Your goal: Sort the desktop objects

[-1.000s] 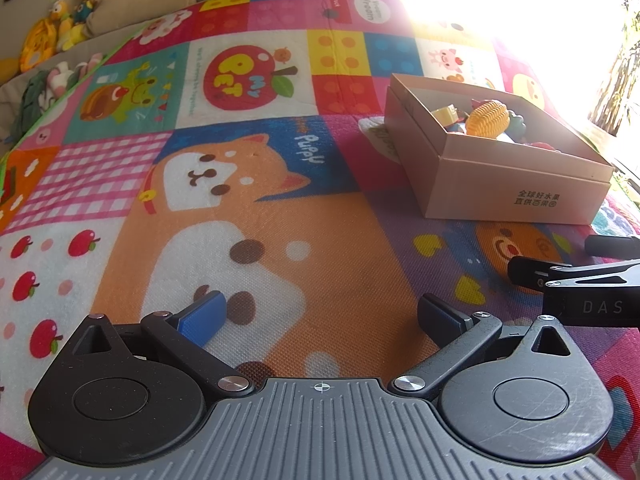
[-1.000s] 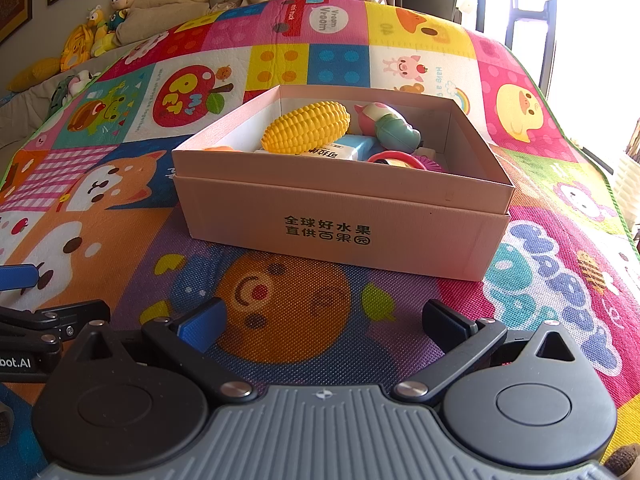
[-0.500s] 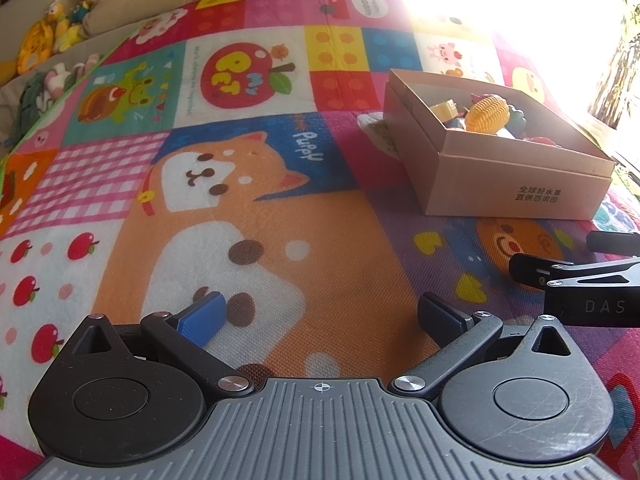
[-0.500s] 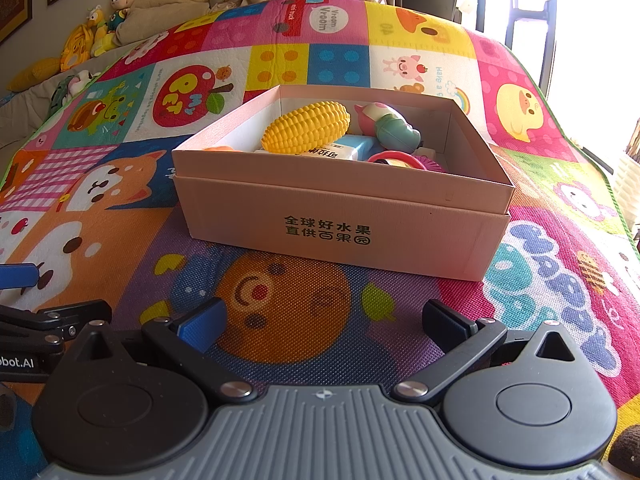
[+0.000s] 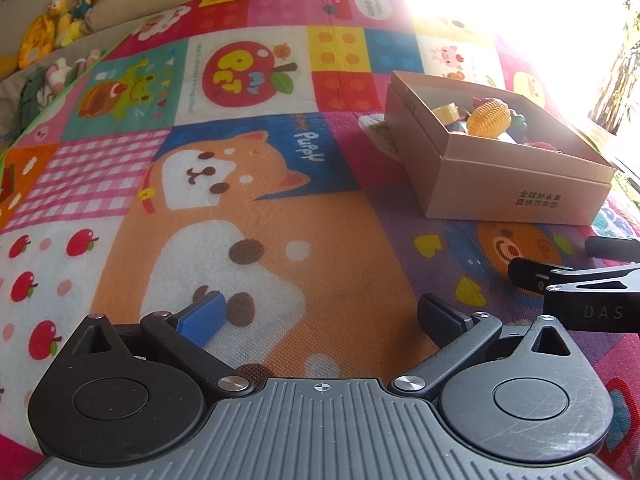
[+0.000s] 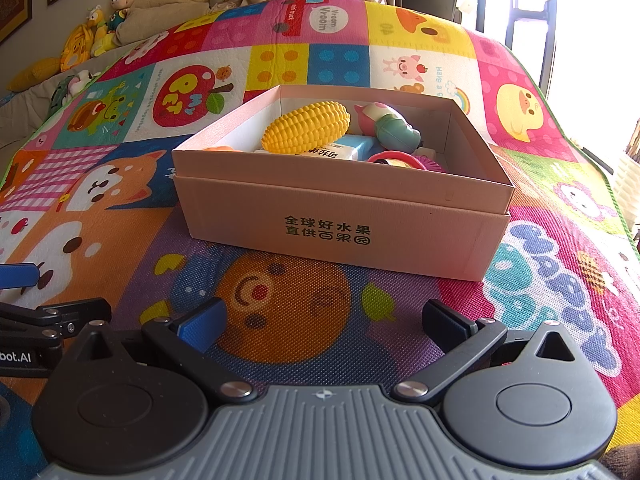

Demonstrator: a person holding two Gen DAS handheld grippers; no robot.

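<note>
A pink cardboard box (image 6: 340, 232) stands on the colourful play mat, straight ahead in the right wrist view and at the right in the left wrist view (image 5: 500, 184). It holds a yellow toy corn (image 6: 306, 126), a pink-and-teal toy (image 6: 394, 128), a white-blue carton (image 6: 348, 150), a red ring (image 6: 396, 159) and other small things. My right gripper (image 6: 324, 322) is open and empty, low over the mat in front of the box. My left gripper (image 5: 320, 316) is open and empty, over the dog picture to the left of the box.
The play mat (image 5: 248, 208) covers the whole surface. Plush toys (image 6: 96, 36) and cushions lie at the far left edge. A window gives strong glare at the right. A paper scrap (image 5: 376, 132) lies behind the box's left corner.
The left wrist view has shifted slightly, the box sitting a little lower in frame. The right gripper has not moved. Both stay open.
</note>
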